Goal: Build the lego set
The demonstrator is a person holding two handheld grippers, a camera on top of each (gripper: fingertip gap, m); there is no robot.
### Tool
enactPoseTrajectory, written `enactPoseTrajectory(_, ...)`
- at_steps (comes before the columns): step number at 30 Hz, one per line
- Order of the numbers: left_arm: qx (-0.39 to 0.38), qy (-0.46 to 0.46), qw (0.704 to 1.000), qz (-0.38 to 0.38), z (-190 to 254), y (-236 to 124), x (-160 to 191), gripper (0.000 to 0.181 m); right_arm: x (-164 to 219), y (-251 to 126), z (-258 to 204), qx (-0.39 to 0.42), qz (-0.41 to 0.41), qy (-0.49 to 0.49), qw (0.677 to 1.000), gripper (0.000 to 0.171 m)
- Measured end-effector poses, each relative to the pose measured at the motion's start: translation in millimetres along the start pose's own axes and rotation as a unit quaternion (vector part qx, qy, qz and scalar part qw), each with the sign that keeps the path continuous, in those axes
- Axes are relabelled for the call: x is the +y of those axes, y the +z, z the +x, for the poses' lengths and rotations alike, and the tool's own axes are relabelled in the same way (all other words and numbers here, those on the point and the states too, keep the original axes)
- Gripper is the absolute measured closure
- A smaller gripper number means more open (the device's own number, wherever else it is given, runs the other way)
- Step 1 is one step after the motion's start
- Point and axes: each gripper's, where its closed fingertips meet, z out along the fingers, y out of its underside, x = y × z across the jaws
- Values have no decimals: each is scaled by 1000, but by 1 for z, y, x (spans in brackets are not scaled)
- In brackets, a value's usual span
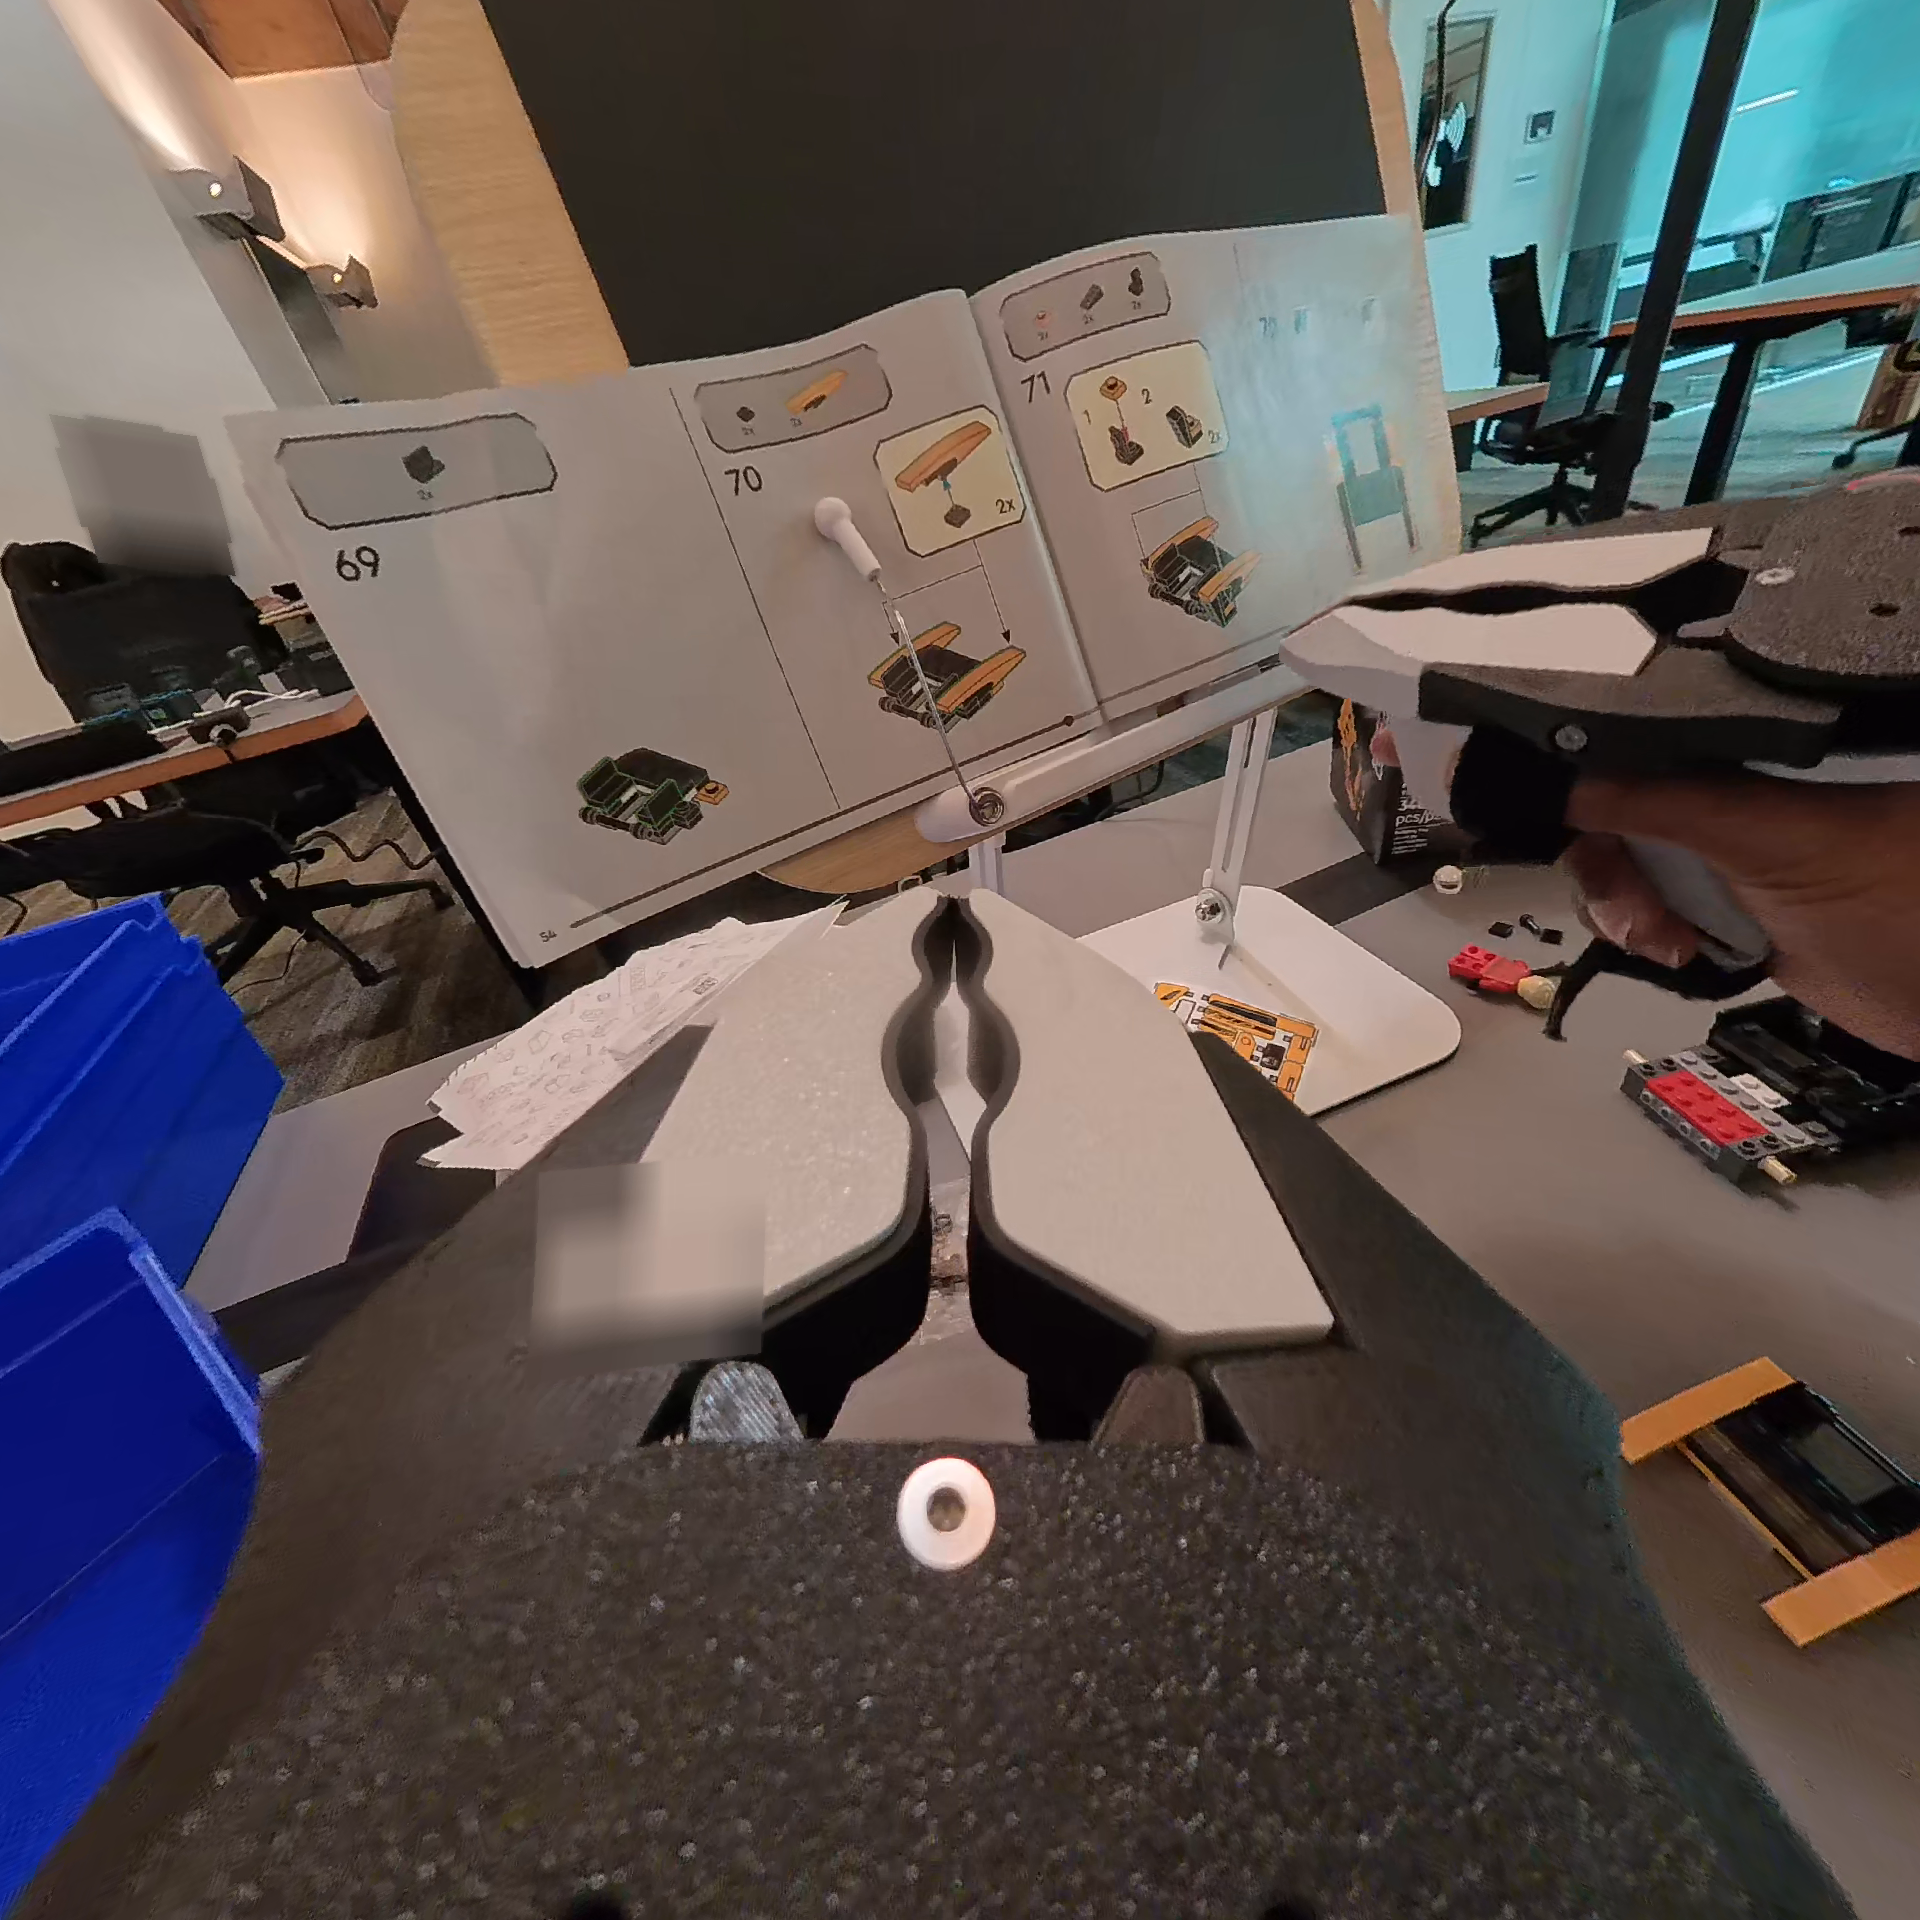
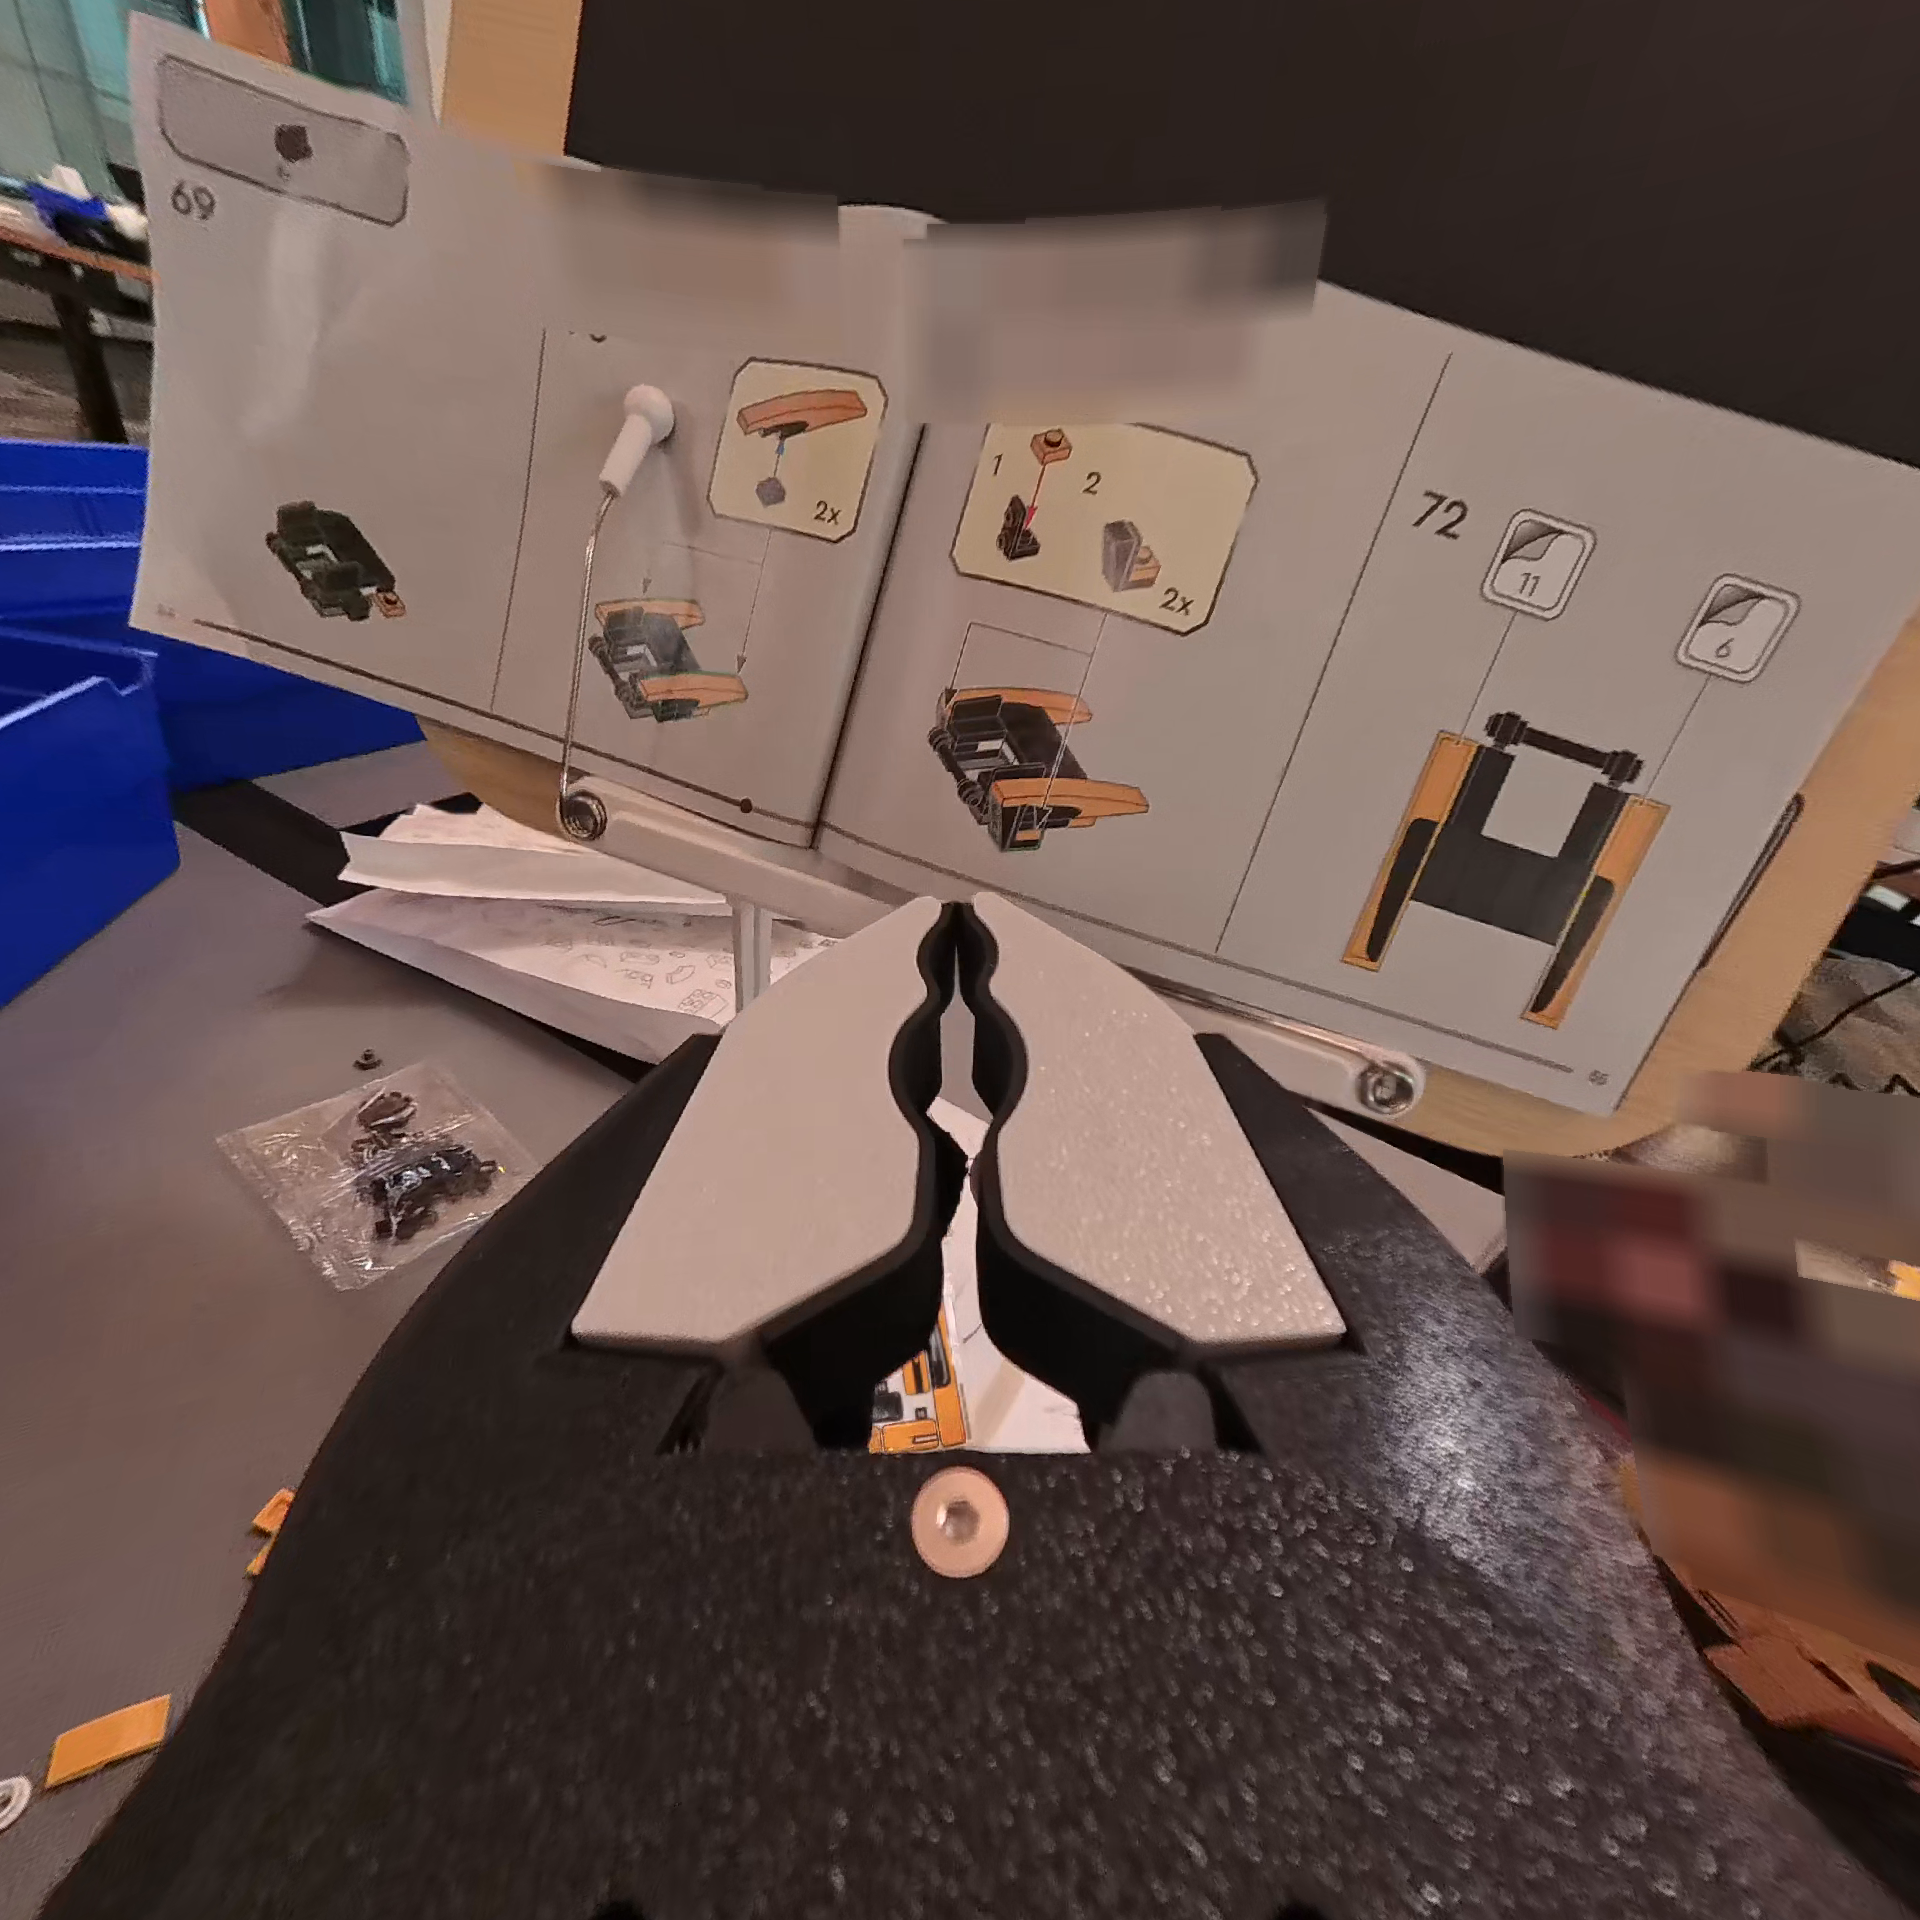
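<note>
left gripper (image 1: 953, 914): grey-padded black fingers together, empty
right gripper (image 2: 961, 914): fingers together, empty
open grey paper instruction booklet (image 1: 644, 644): propped on white metal stand (image 1: 1340, 997)

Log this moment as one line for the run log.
left claw shut, empty | right claw shut, empty | both facing instruction booklet | no brick held

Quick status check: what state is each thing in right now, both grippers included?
left gripper: jaws shut, empty
right gripper: jaws shut, empty
instruction booklet: open, propped on stand
parts bag: flat on table, pieces inside
black and red assembly: partly built, on table
</note>
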Motion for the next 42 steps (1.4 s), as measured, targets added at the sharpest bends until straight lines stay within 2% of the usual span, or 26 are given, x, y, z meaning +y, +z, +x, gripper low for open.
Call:
enactPoseTrajectory(10, 23, -43, 999, -7, 2, 4, 8, 181, 12, 4, -2, 4, 2, 4, 1000, 171)
enactPoseTrajectory(26, 26, -39, 999, -19, 5, 7, 16, 181, 0, 13, 1, 4, 18, -9, 1000, 162)
enactPoseTrajectory(38, 26, -34, 999, -27, 6, 10, 23, 181, -2, 17, 7, 11, 18, -14, 1000, 163)
enactPoseTrajectory(42, 26, -33, 999, -27, 6, 10, 23, 181, -13, 15, 10, 16, 32, -19, 999, 164)
